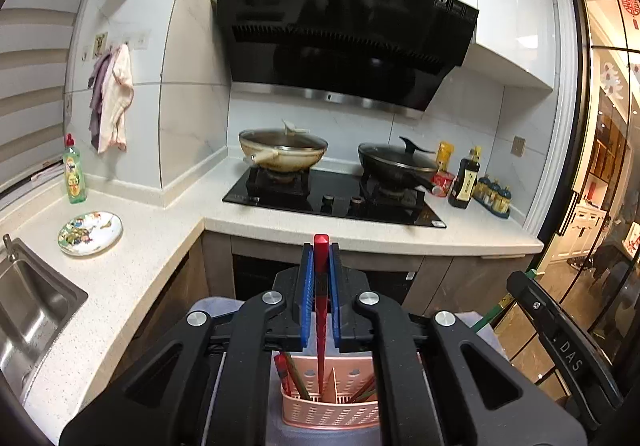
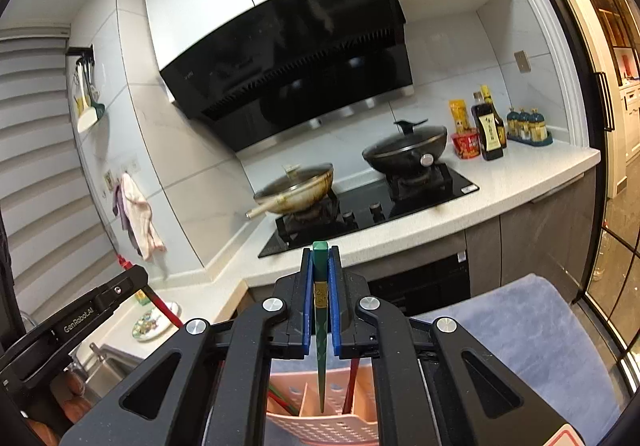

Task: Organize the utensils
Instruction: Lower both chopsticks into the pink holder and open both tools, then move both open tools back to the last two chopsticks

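Chopsticks held one per hand-held gripper: left hand-held gripper (image 1: 320, 246) clamped tight on red chopstick (image 1: 320, 310), right hand-held gripper (image 2: 320, 252) likewise on green chopstick (image 2: 320, 326). Both tips hang into the near pink basket (image 1: 332, 412) (divided compartments), presumably for sorting by colour.

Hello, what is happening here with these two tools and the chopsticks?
A person is sorting chopsticks in a kitchen with a gripper in each hand. The left gripper is shut on a red chopstick, and the right gripper is shut on a green chopstick. Both chopsticks hang with their tips down over a pink divided basket, which already holds a few more chopsticks. The basket stands on something covered with a grey-blue cloth.
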